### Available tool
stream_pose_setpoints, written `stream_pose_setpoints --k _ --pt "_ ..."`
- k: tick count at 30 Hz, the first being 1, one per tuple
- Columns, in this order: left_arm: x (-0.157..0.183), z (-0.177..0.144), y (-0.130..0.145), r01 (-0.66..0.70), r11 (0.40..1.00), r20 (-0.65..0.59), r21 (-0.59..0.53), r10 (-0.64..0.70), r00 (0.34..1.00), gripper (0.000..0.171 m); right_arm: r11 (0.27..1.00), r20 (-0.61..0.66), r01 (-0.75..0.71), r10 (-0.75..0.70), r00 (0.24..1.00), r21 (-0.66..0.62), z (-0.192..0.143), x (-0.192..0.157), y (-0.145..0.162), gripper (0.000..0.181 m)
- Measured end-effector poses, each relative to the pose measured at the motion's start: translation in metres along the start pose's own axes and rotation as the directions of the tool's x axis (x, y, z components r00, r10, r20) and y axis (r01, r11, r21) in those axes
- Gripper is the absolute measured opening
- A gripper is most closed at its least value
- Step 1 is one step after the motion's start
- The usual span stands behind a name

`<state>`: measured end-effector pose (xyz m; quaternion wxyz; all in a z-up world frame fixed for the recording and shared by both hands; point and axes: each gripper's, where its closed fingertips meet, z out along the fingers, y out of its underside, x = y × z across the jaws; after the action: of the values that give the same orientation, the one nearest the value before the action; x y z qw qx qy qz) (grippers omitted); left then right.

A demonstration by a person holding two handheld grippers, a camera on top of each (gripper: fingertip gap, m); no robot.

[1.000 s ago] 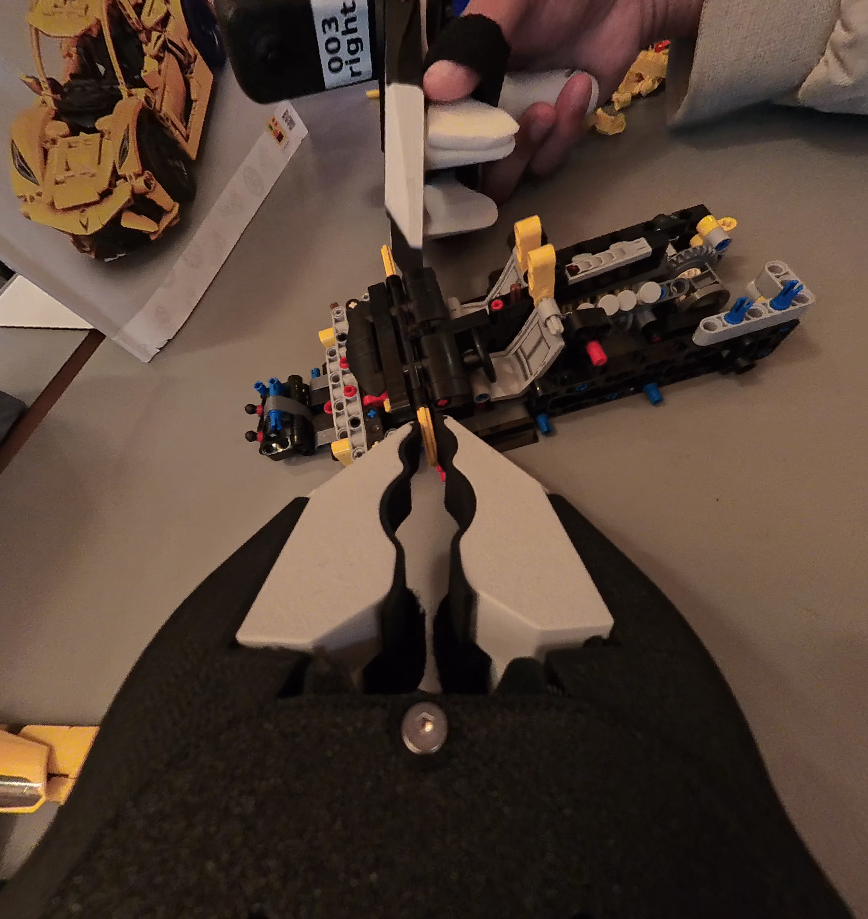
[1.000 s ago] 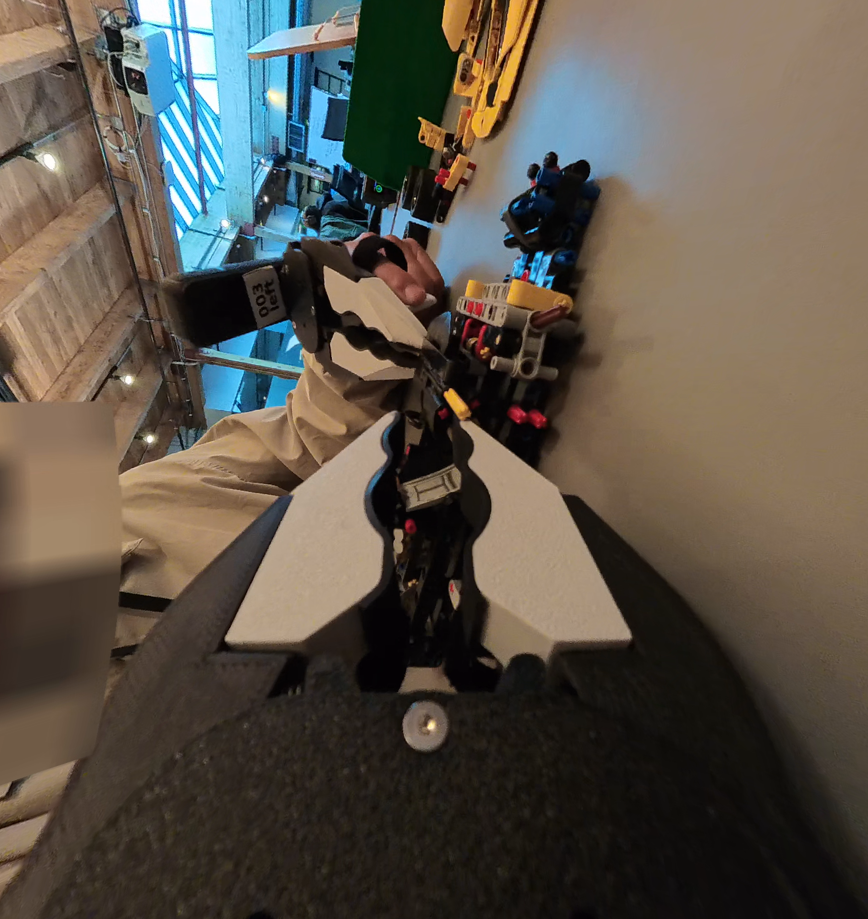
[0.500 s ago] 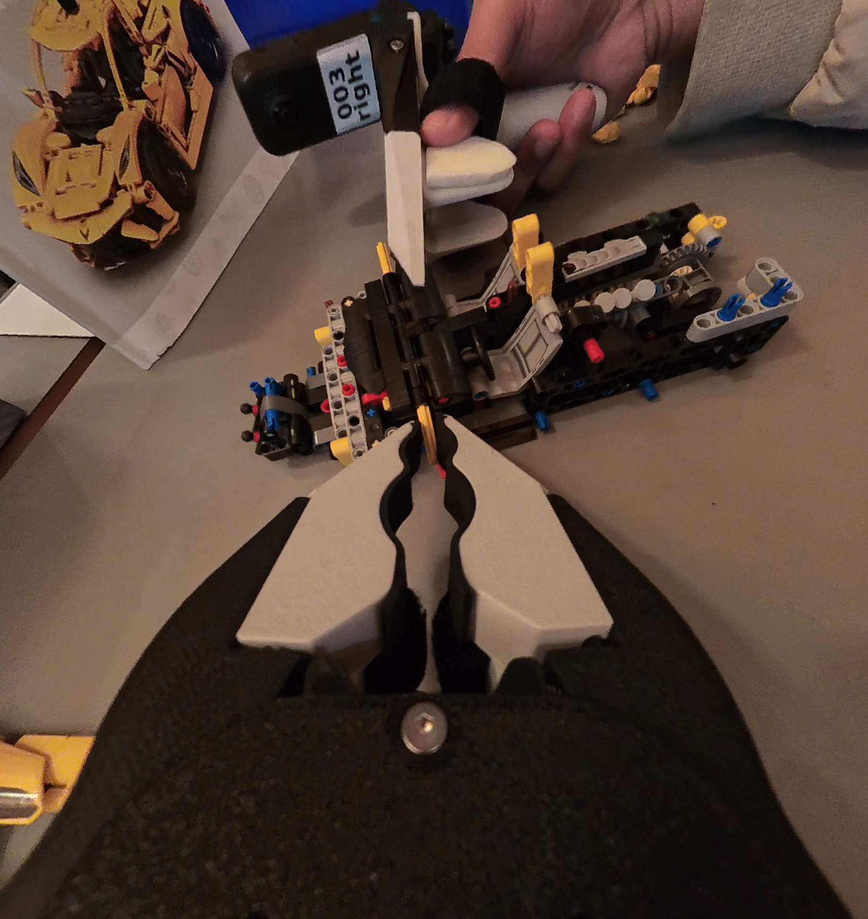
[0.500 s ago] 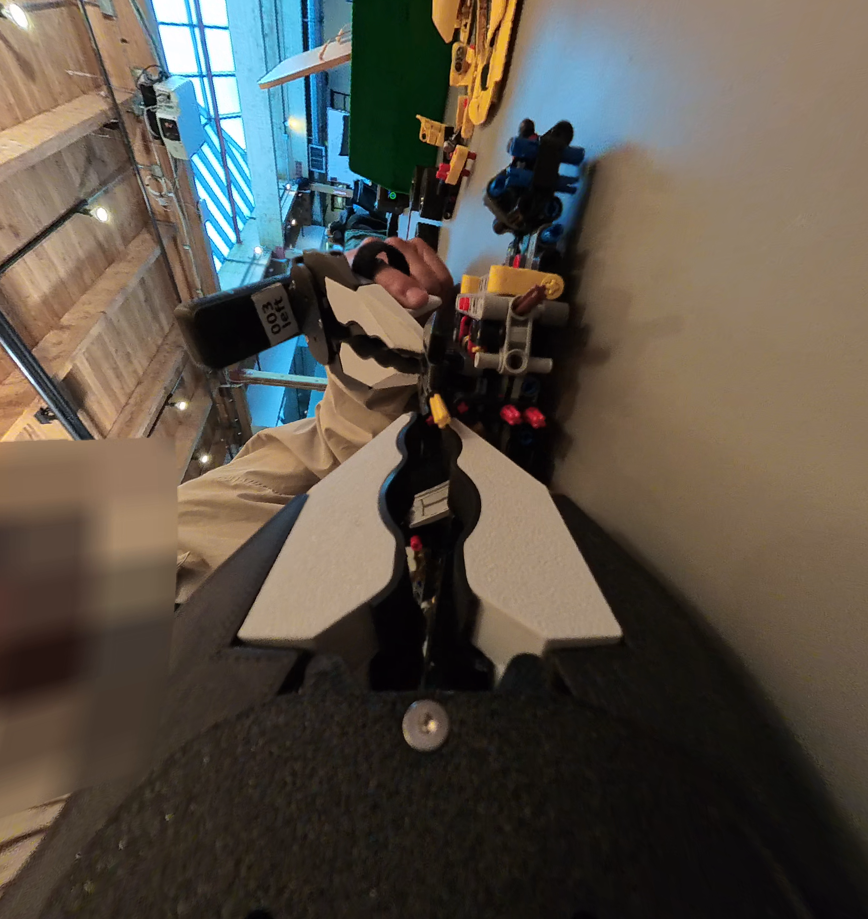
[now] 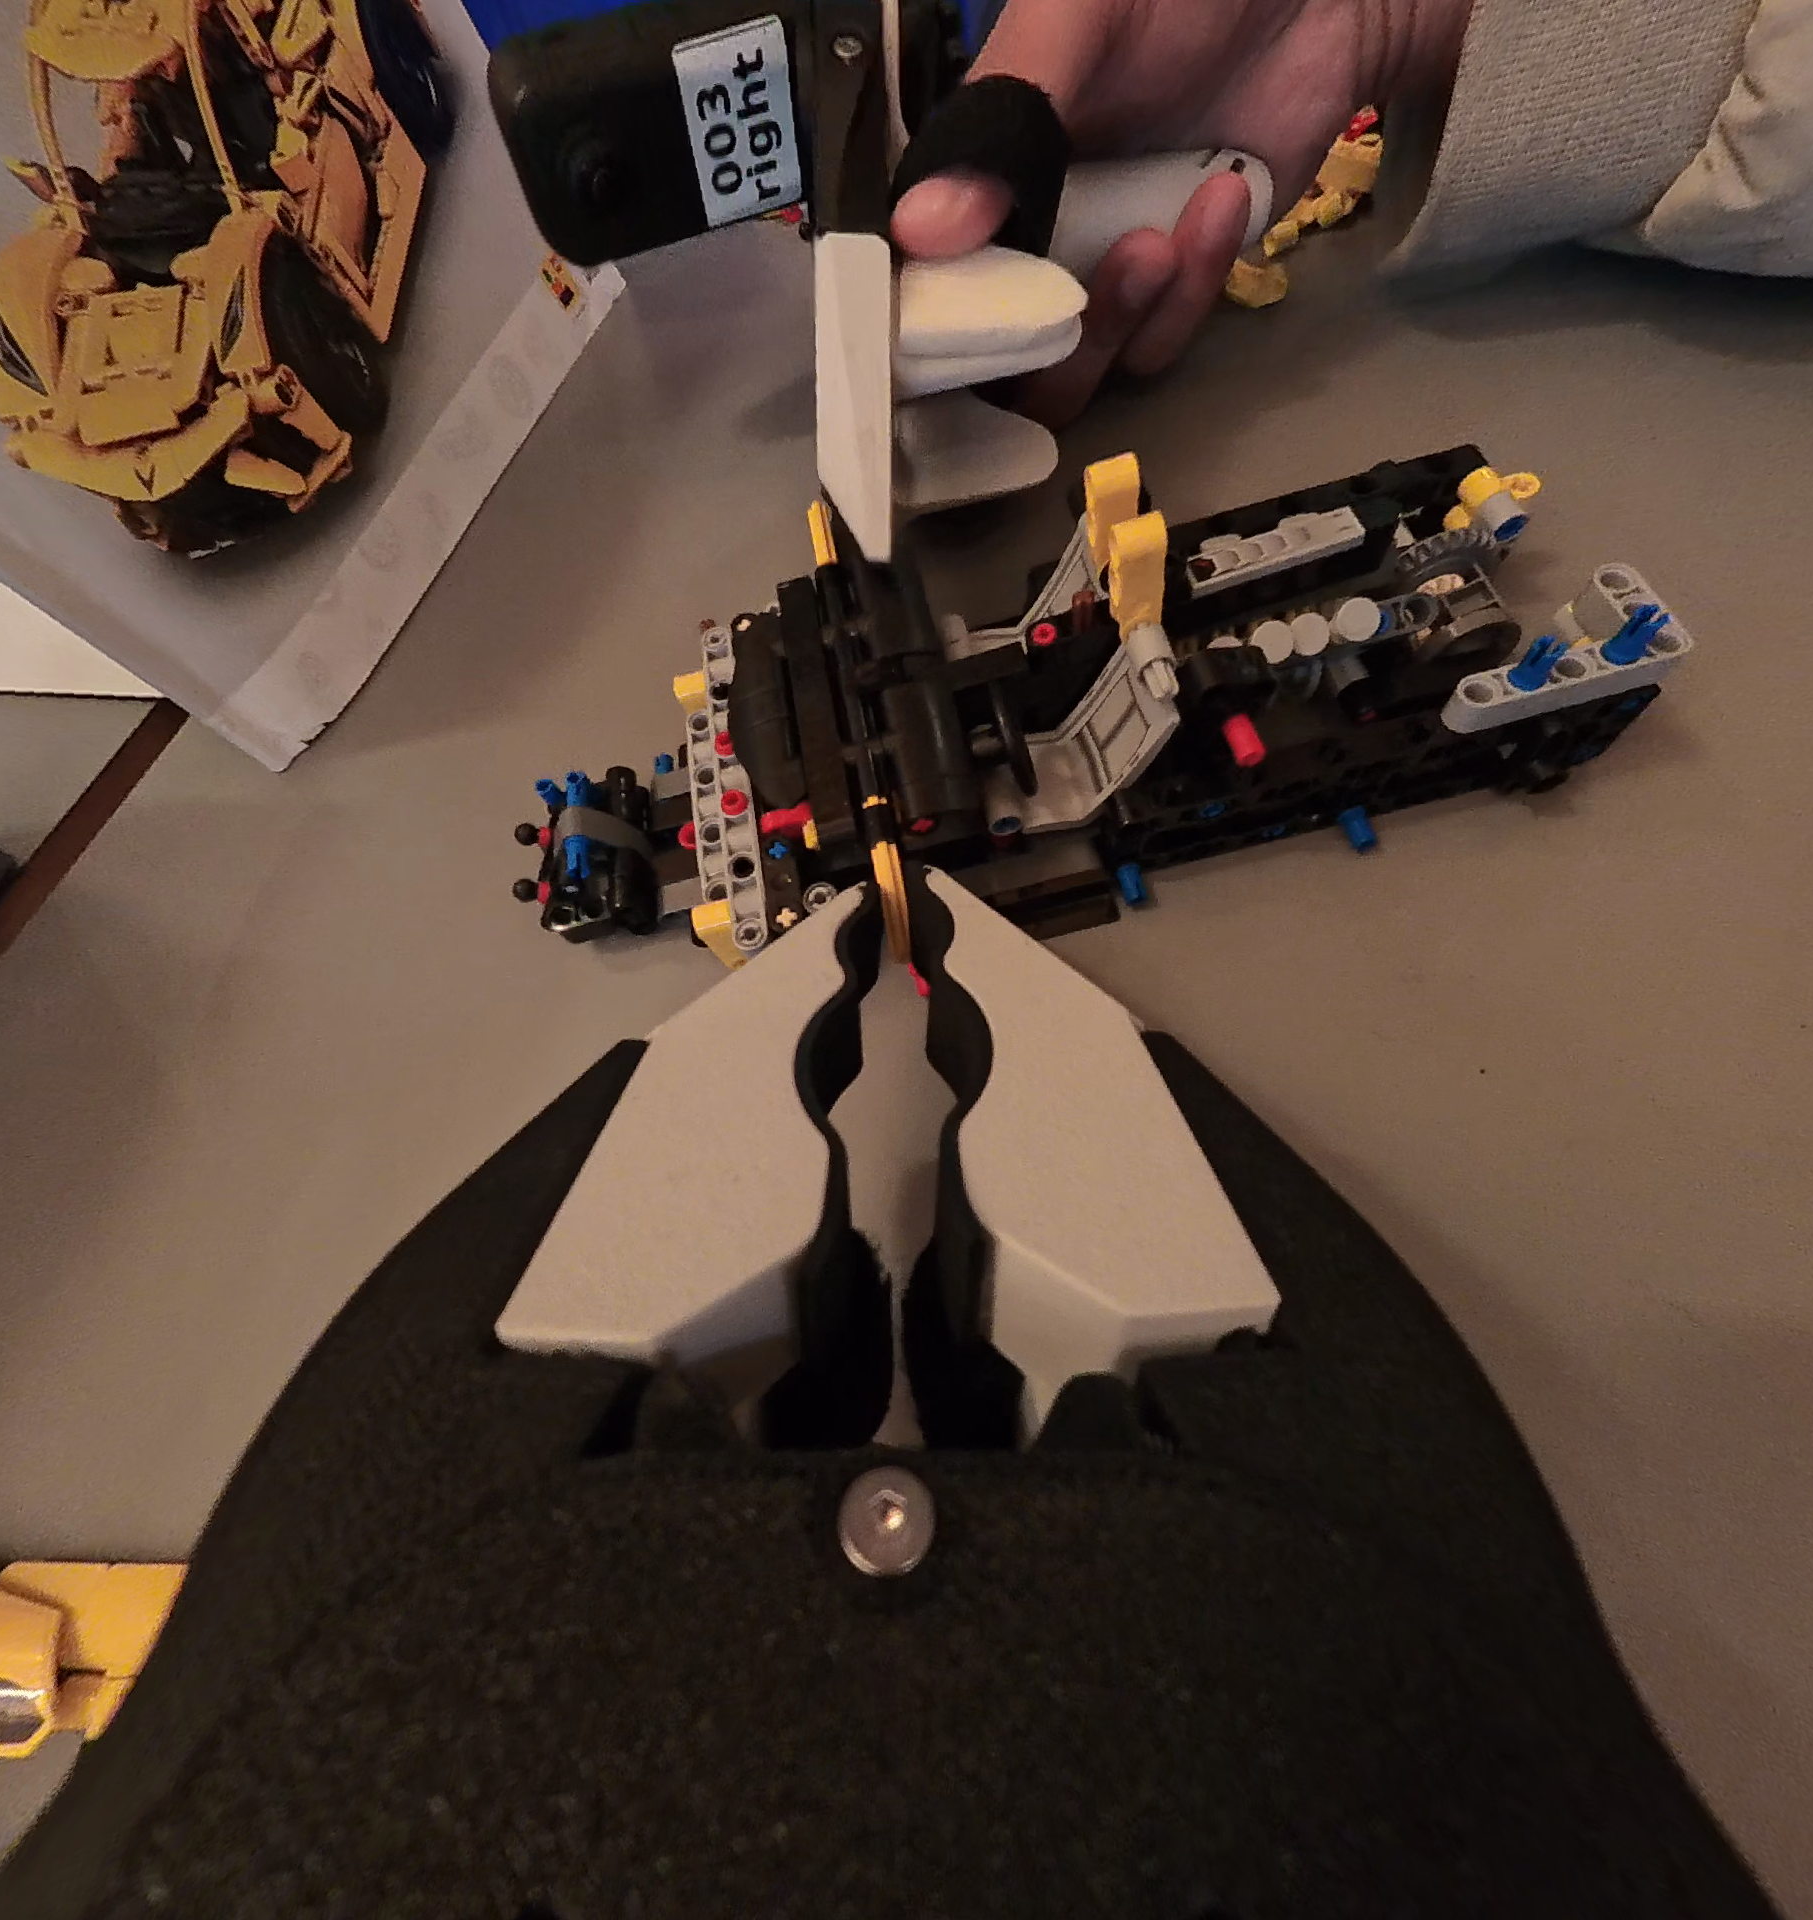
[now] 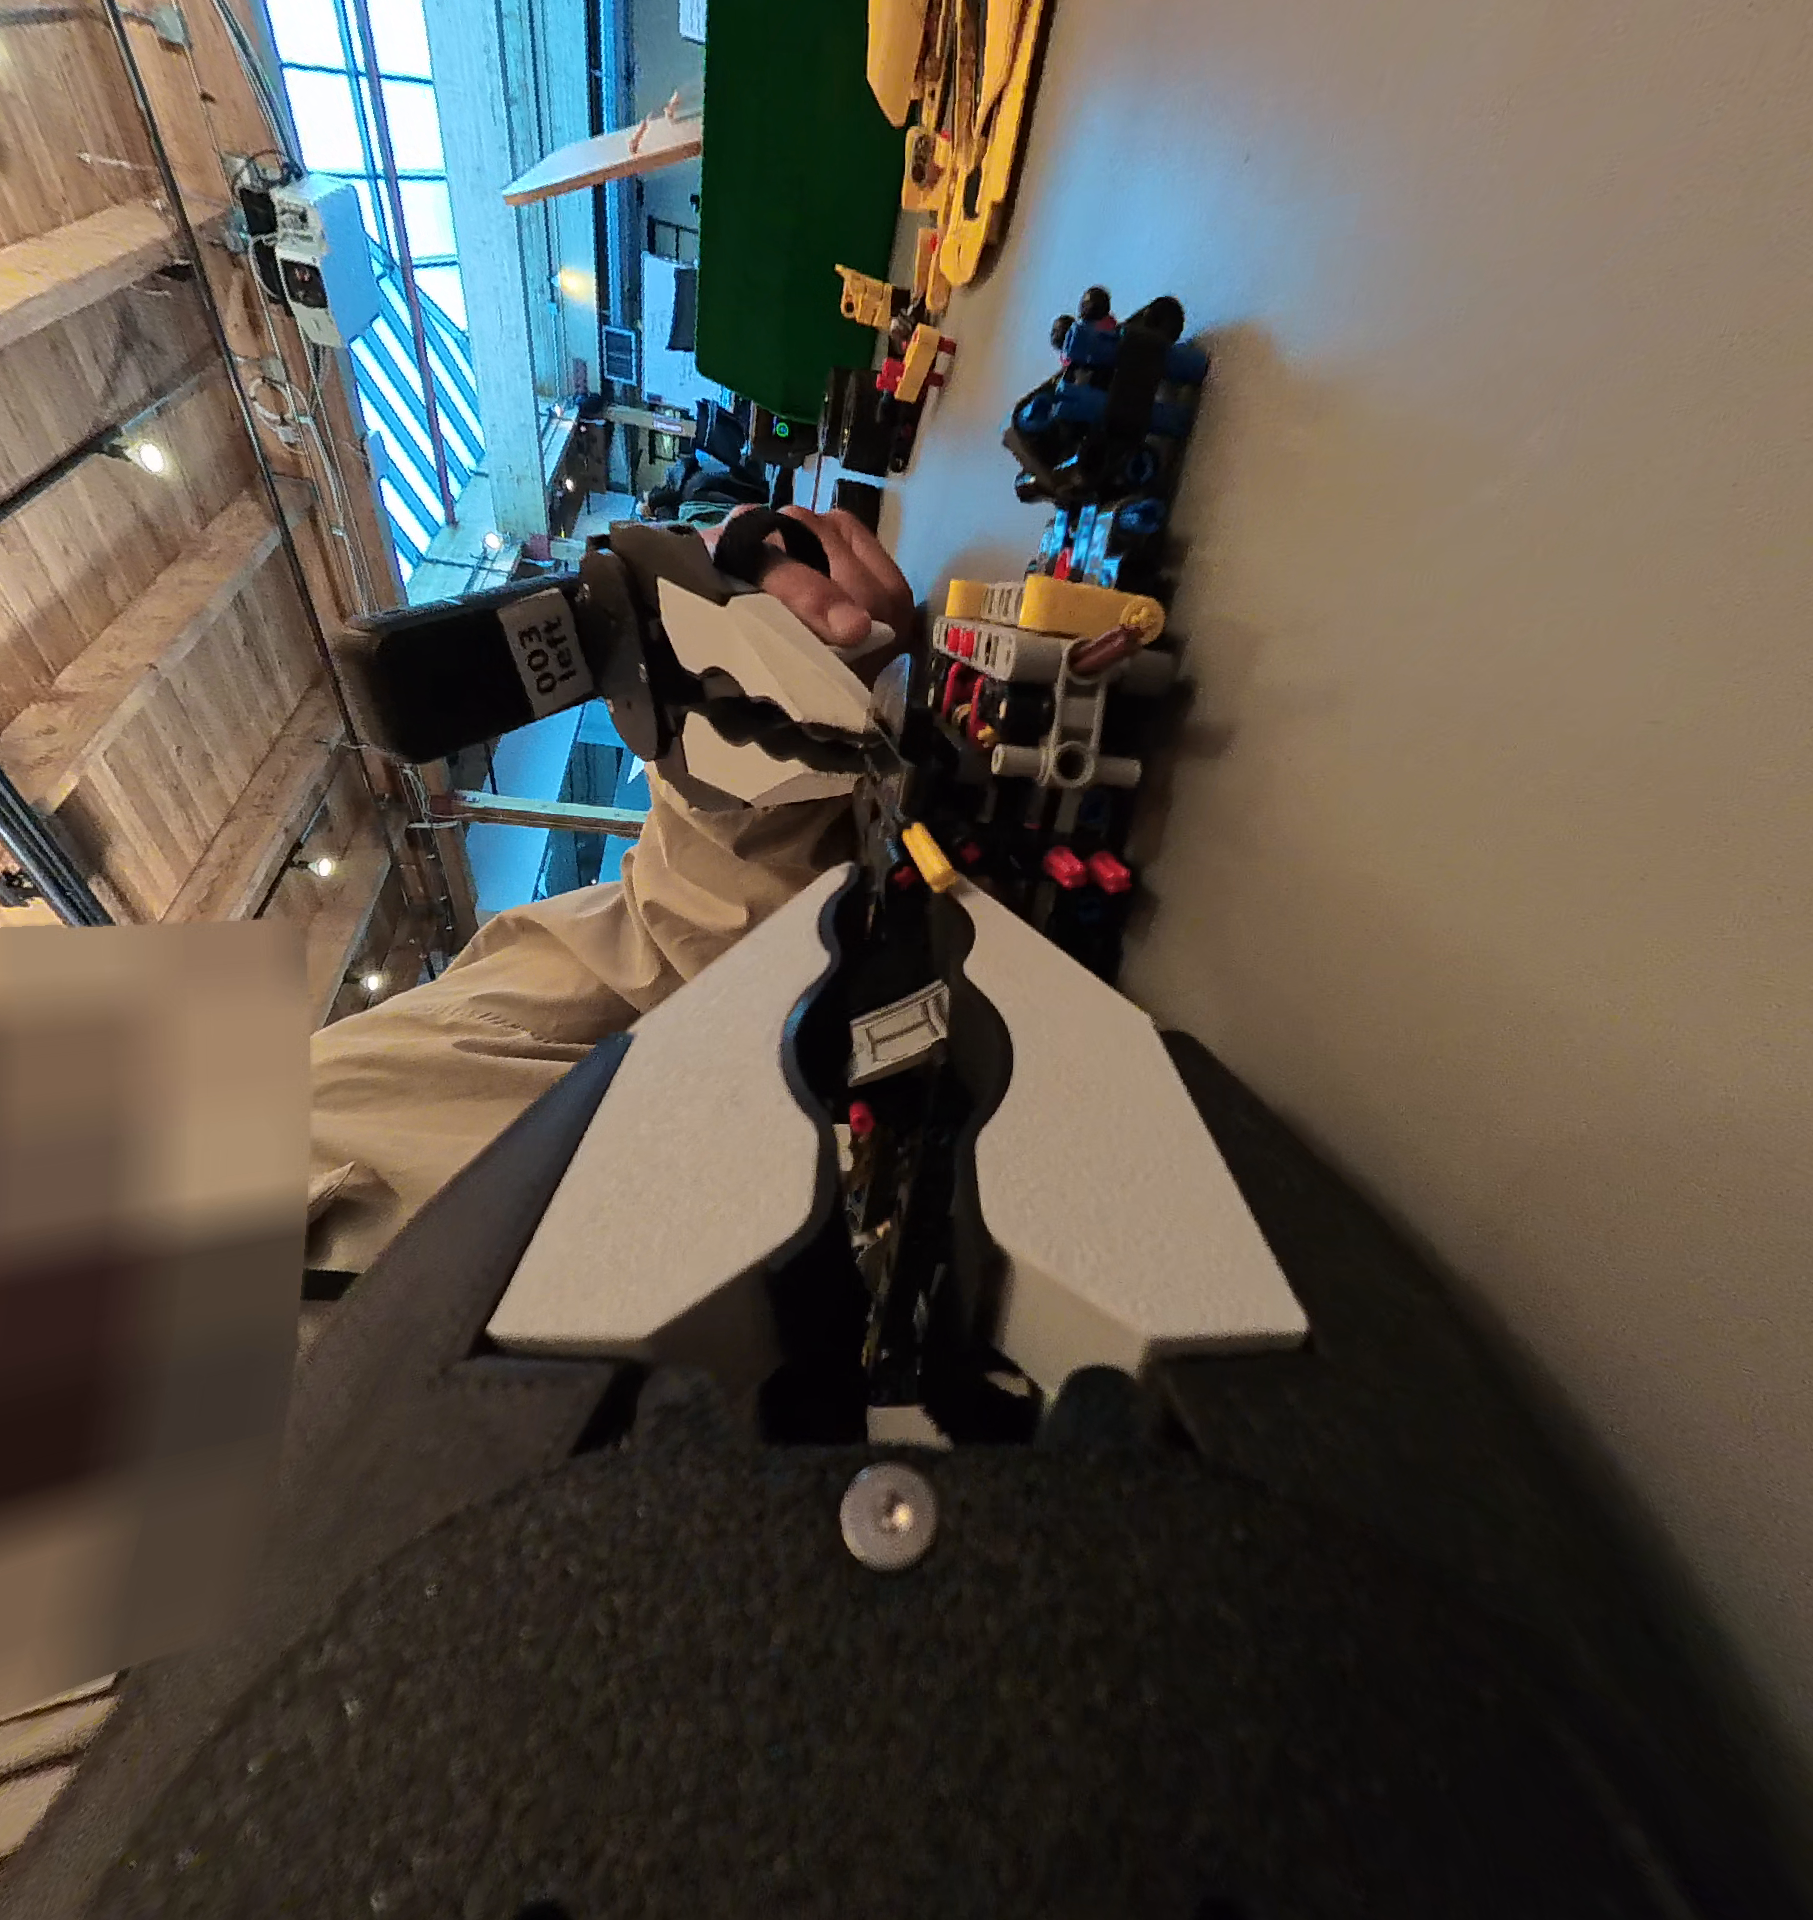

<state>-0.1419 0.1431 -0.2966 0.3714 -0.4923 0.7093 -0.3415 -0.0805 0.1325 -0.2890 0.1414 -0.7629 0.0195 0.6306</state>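
A long black, grey and yellow brick-built chassis (image 5: 1089,717) lies on the grey table (image 5: 1504,1091). A thin black cross piece with yellow ends spans its middle. My left gripper (image 5: 894,902) is shut on the near yellow end (image 5: 889,878). My right gripper (image 5: 860,540), turned on its side and held by a hand (image 5: 1141,125), comes down on the far end. In the right wrist view my right gripper (image 6: 907,883) is closed around the black piece, with a yellow tip (image 6: 928,857) at its fingertips. The left gripper (image 6: 860,743) and the chassis (image 6: 1068,707) show beyond it.
A sheet picturing a yellow car (image 5: 185,270) lies at far left, near the table's left edge (image 5: 60,831). Yellow parts (image 5: 19,1662) sit at the near left and loose yellow pieces (image 5: 1297,208) behind the hand. A green box (image 6: 798,208) and more yellow parts (image 6: 964,125) lie farther off. My right fingertips sit around 7 cm from my left ones.
The right gripper's fingers have narrowed around the black piece and its body has swung lower and nearer. My left gripper keeps its grip on the yellow end.
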Motion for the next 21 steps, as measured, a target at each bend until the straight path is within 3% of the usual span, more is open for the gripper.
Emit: stream_pose_setpoints --k 15,18,19,21 --pt "0.002 0.001 -0.001 -0.002 1.000 -0.020 0.005 0.002 1.000 0.004 0.999 0.024 -0.006 0.006 1.000 -0.038 -0.006 0.000 0.009 0.005" --pt "-0.011 -0.015 0.010 0.041 0.999 0.017 -0.003 -0.041 0.999 0.004 0.993 -0.089 -0.027 0.037 0.995 0.118 -0.049 0.019 -0.007 0.004" --pt "-0.018 -0.020 0.014 0.067 0.998 0.038 -0.002 -0.067 0.997 0.003 0.986 -0.071 -0.014 0.026 0.997 0.169 -0.062 0.013 -0.010 0.002" --pt "-0.021 -0.019 0.014 0.069 0.998 0.033 -0.003 -0.069 0.997 0.003 0.993 -0.081 0.072 -0.065 0.995 0.092 -0.040 -0.007 -0.004 0.003"
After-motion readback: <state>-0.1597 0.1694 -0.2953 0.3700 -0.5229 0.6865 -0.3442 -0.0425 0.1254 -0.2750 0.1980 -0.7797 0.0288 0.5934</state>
